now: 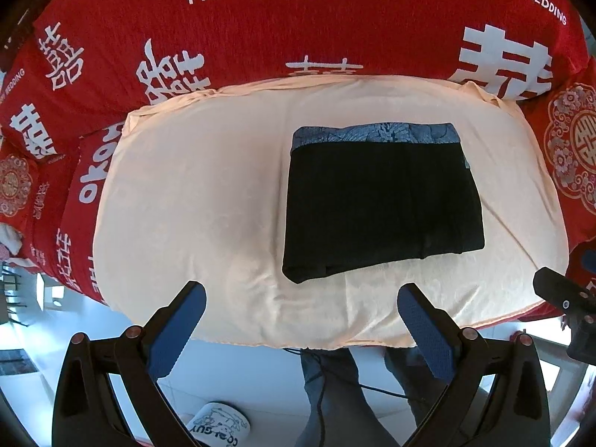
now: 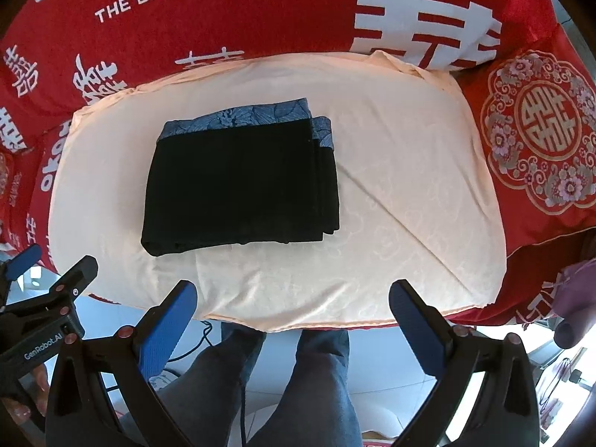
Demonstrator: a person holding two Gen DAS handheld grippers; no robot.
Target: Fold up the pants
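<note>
Pants folded up, both grippers wide and empty

The black pants (image 1: 380,201) sit as a neat rectangle on the cream cloth (image 1: 186,193); left gripper (image 1: 301,316) and right gripper (image 2: 294,313) hover at its near edge, apart from them.

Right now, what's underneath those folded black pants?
The folded black pants lie on a cream cloth, spread over a red bedcover with white lettering. What the cloth directly under the pants looks like is covered.
</note>
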